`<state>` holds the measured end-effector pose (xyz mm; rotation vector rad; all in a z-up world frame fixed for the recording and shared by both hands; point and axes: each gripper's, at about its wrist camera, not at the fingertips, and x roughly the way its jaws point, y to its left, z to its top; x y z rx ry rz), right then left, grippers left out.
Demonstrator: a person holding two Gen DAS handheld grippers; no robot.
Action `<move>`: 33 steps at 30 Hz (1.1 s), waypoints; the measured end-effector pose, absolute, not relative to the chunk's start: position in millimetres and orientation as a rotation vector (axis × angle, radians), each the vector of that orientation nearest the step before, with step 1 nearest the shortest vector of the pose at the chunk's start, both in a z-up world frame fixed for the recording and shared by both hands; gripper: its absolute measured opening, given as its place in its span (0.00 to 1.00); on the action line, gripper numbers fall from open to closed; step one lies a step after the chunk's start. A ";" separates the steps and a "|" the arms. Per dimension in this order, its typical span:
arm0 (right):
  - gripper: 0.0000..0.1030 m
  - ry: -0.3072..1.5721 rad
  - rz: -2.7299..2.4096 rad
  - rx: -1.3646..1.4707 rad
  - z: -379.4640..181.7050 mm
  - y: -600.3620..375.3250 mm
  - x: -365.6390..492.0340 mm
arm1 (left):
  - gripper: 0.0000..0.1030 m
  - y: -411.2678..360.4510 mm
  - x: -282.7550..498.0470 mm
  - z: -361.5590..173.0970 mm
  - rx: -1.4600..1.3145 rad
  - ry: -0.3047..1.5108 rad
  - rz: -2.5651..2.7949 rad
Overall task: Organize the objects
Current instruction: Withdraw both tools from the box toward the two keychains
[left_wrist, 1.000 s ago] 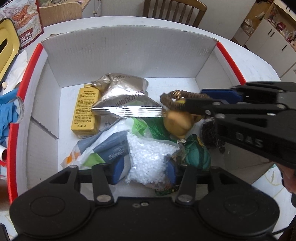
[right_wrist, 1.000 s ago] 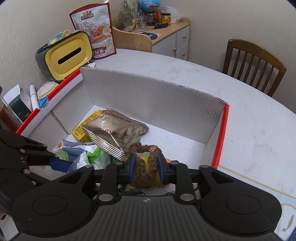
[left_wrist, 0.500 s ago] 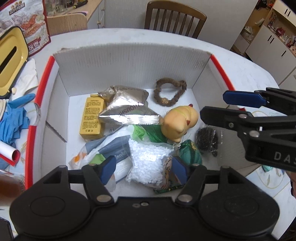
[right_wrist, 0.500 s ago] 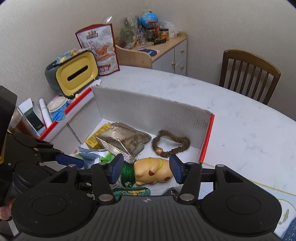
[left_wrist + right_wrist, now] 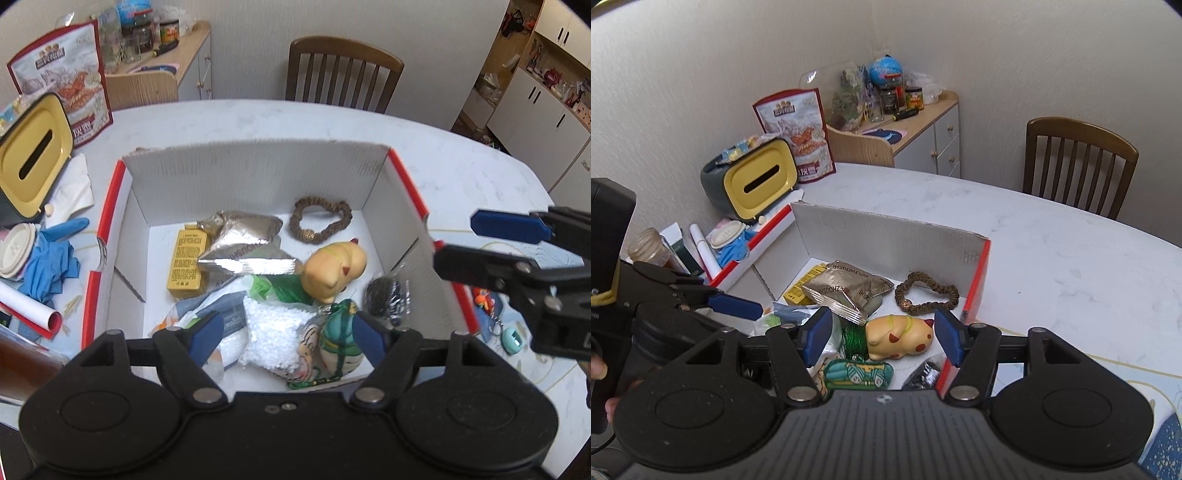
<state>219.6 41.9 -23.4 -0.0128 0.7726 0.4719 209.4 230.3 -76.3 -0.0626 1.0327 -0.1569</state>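
left gripper [image 5: 288,332] jaws released | right gripper [image 5: 881,341] jaws released, empty | risk: next item lands on crowded box [image 5: 258,177], slides off yellow toy [image 5: 334,271]

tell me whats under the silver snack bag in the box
The silver snack bag overlaps the yellow packet and a green wrapper; anything else beneath it is hidden.

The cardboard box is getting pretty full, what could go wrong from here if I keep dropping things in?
The foil snack bag lies tilted across the yellow carton and other bags, so it may slide if something lands on it. The white bead bag and cartoon pouch are heaped against the cardboard box's near edge and might spill over. With both grippers open above, the right gripper could bump the left gripper.
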 end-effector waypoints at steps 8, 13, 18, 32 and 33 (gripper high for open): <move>0.68 0.728 0.471 0.036 -5.9 5.3 195.2 | 0.80 207.9 194.4 -54.0 -0.047 0.970 -0.157; 0.71 0.700 0.469 0.050 3.9 -21.1 181.0 | 0.83 186.9 187.2 -42.8 -0.033 0.936 -0.168; 0.76 0.680 0.463 0.053 9.2 -45.3 168.6 | 0.85 164.8 181.0 -35.9 -0.019 0.910 -0.176; 0.83 0.669 0.433 0.069 4.3 -119.6 140.2 | 0.96 102.7 174.1 -28.0 0.006 0.865 -0.200; 0.83 0.668 0.429 0.069 3.3 -125.1 138.6 | 0.97 97.8 173.9 -27.6 0.009 0.862 -0.202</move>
